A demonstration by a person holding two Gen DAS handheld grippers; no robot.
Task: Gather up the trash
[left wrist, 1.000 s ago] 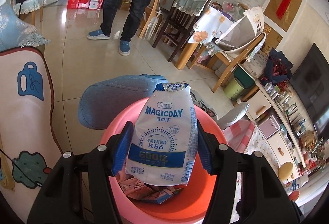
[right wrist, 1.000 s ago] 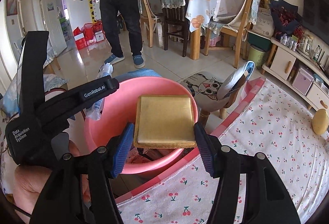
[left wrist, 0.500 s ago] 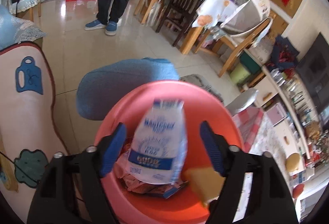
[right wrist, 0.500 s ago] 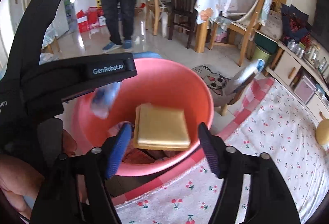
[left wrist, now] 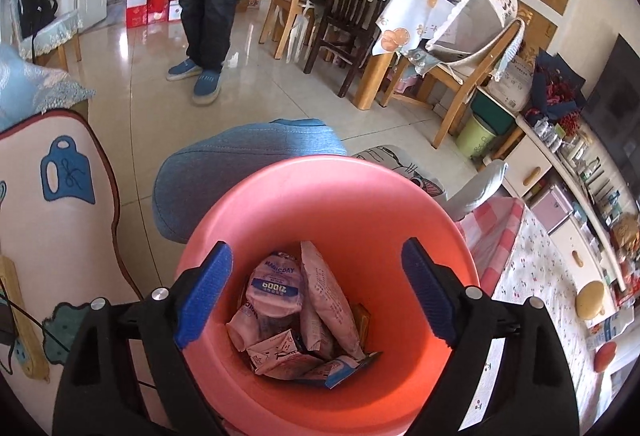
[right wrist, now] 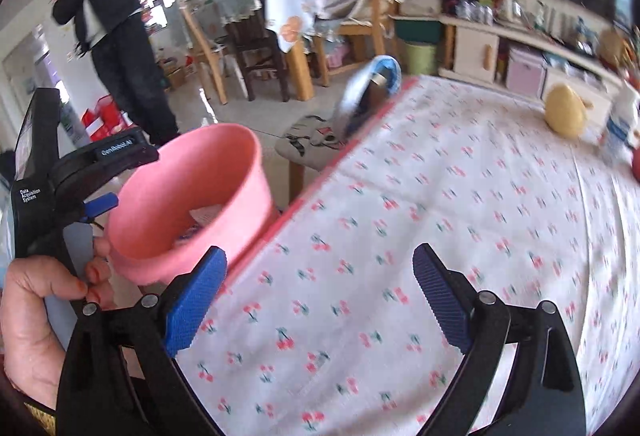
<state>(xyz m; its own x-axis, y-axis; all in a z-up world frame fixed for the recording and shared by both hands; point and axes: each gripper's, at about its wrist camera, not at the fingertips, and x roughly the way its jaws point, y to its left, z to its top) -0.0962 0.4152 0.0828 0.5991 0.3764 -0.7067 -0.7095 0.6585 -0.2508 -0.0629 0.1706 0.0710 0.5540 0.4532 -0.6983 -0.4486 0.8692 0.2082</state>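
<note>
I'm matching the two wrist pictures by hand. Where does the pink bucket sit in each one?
Left wrist: pink bucket fills the lower centre, trash inside, behind the open left tool.
Right wrist: the bucket is at left, beside the cherry-print tablecloth.
Shared landmark: the cat-face stool.

Smooth plastic bucket (left wrist: 328, 204), glossy wrappers (left wrist: 320, 300)

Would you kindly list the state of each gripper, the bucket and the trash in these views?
left gripper: jaws opening, nothing between them, above the bucket.
right gripper: jaws opening, empty, over the cherry-print tablecloth.
pink bucket: upright beside the table, partly filled.
MAGICDAY pouch: lying in the bucket on other wrappers.
yellow box: in the bucket, mostly hidden.
</note>
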